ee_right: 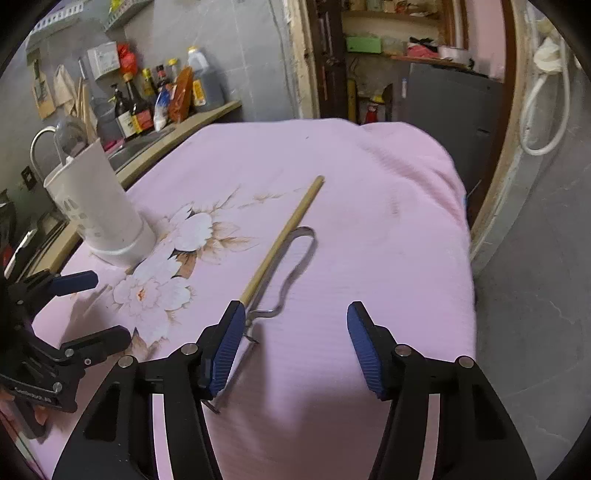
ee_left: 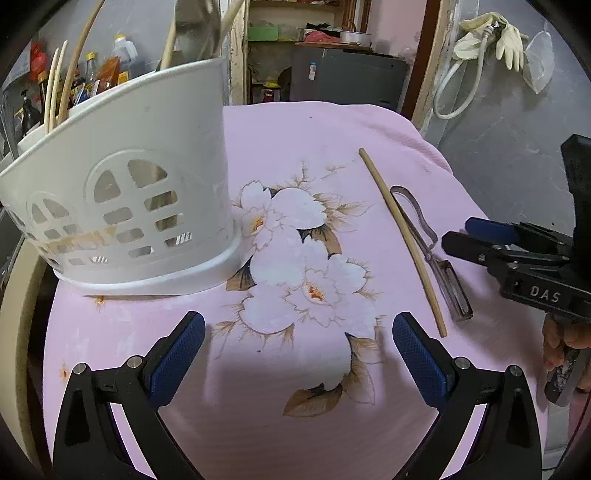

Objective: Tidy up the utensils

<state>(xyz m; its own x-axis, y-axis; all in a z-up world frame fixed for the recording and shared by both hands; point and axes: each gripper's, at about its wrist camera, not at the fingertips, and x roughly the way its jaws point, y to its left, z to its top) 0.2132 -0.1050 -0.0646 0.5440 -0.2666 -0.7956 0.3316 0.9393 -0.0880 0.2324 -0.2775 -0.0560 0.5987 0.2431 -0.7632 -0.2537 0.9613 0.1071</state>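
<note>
At the far left of the desk stands the white utensil holder point(ee_left: 122, 206), a tall plastic caddy with cut-out slots, upright on the pink floral cloth point(ee_left: 295, 147). Several chopsticks point(ee_left: 55, 88) already stick up out of it, leaning toward its left side. In the right wrist view the same holder point(ee_right: 99, 210) sits well off to the left, near the cloth's edge, with sauce bottles point(ee_right: 155, 99) lined up on the shelf behind it.

The left claw point(ee_left: 299, 347) hovers low over the printed flowers in the middle of the cloth, its blue pads spread wide apart with nothing between them.

Further right lies a single bamboo chopstick point(ee_left: 402, 240), flat on the cloth, running from far to near. Just beside it on its right, touching or nearly so, lies a metal peeler point(ee_left: 428, 251) with a looped wire handle.

The right claw point(ee_right: 295, 350) is also spread open and empty; its left pad point(ee_right: 229, 350) sits over the near ends of the chopstick point(ee_right: 284, 232) and the peeler point(ee_right: 291, 266). Rubber gloves point(ee_left: 491, 33) hang on the wall at far right.
</note>
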